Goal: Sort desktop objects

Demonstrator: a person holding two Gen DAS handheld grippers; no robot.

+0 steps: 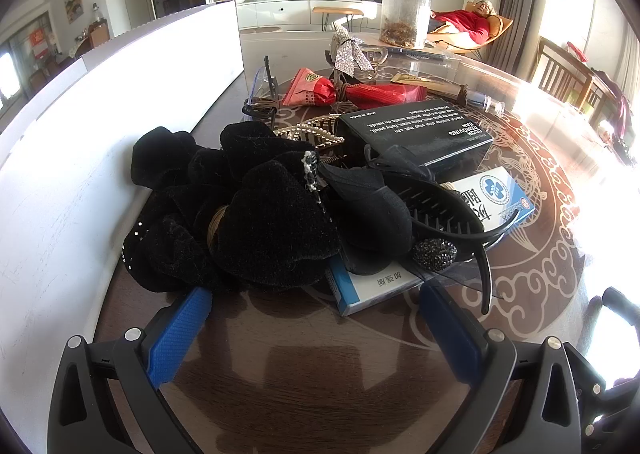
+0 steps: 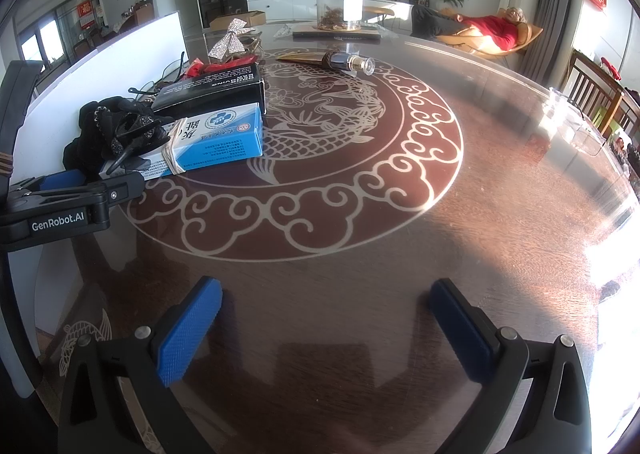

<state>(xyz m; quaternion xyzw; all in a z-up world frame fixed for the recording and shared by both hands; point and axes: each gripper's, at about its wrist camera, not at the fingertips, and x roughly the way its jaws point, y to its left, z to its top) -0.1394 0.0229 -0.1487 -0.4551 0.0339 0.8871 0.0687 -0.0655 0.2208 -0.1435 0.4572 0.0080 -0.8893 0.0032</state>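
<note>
Blue-padded fingers (image 1: 180, 334) of the left gripper (image 1: 316, 328) sat closest, spread wide w/ nothing between them, tips just short of the pile on the dark table (image 1: 304, 374). Right in front lay a heap of black velvet scrunchies (image 1: 224, 209), pressed up against a white board (image 1: 80, 173) standing along the left side. Beside them a black claw clip (image 1: 444, 213) w/ a beaded knob lay across a blue-and-white box (image 1: 496, 193); a second blue-and-white box (image 1: 372, 290) poked out from under the heap. Behind that sat a black box (image 1: 416, 129) w/ white print, and a pearl hair comb (image 1: 316, 133) touching its near-left corner. Farther back: red packets (image 1: 352, 91), a rhinestone bow (image 1: 350, 53), safety glasses (image 1: 262, 89) next to the board, and a clear jar (image 1: 406, 13) w/ brown stuff inside. The right gripper (image 2: 324, 318) hung over a bare stretch of table near the pale scroll-and-fish inlay (image 2: 320, 157), its jaws also wide apart and holding nothing. From that side the boxes were stacked, black one (image 2: 216, 89) partly resting on the blue one (image 2: 220, 137), which had a rubber band round it, w/ the clips and scrunchies at the left end; a small glass bottle (image 2: 356, 63) lay on its side well apart, toward the far edge. A person in red reclined in a chair (image 2: 492, 31) in the background.
</note>
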